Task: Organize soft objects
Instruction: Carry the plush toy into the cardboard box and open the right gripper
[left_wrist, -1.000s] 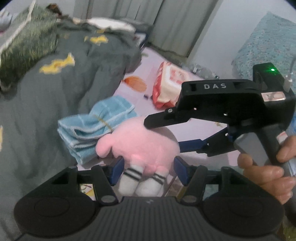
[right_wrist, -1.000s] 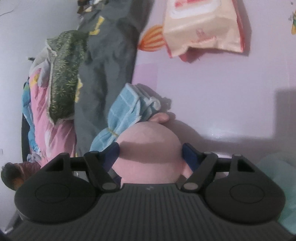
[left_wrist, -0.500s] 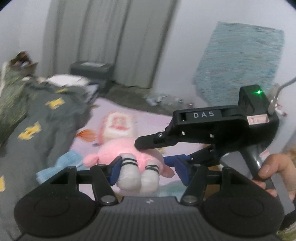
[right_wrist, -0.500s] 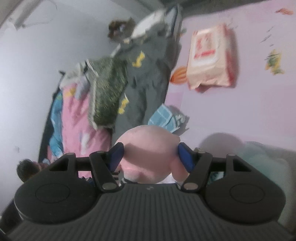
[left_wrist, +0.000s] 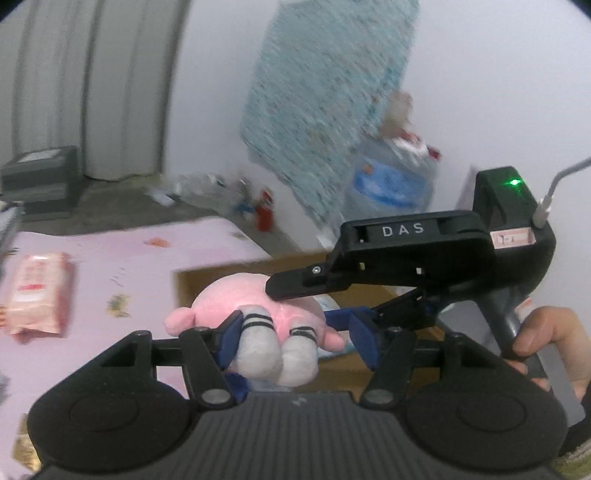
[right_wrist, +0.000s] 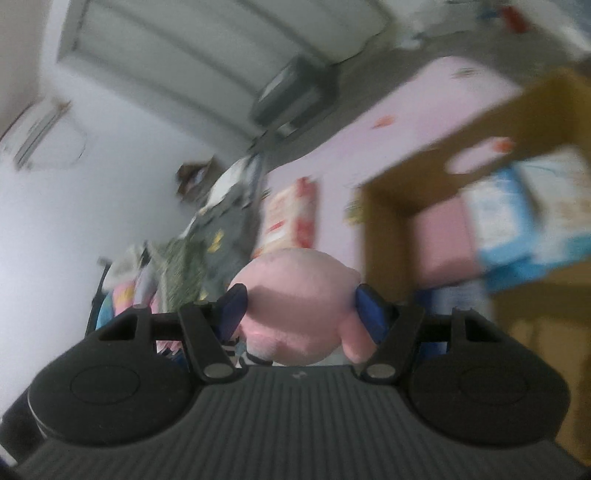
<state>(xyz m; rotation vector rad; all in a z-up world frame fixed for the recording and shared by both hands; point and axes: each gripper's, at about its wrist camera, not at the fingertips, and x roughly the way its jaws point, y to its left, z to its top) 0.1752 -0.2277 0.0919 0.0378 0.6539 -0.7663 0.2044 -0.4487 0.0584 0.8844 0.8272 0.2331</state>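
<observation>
We see a white wall (left_wrist: 480, 74) across the upper right, grey curtains (left_wrist: 92, 85) at upper left, a dark cabinet (left_wrist: 40, 181) below them, grey floor (left_wrist: 110, 214) at mid-left, and an air conditioner (right_wrist: 37, 136) at the right wrist view's upper left.

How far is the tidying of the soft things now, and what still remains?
Done: the cardboard box already holds a pink item and a blue pack. In hand: both tongs, left and right, grip the pink plush toy beside the box's open top; it is not inside yet. Left: dropping it in. The pink wipes pack lies on the bed; other soft things are out of view.
</observation>
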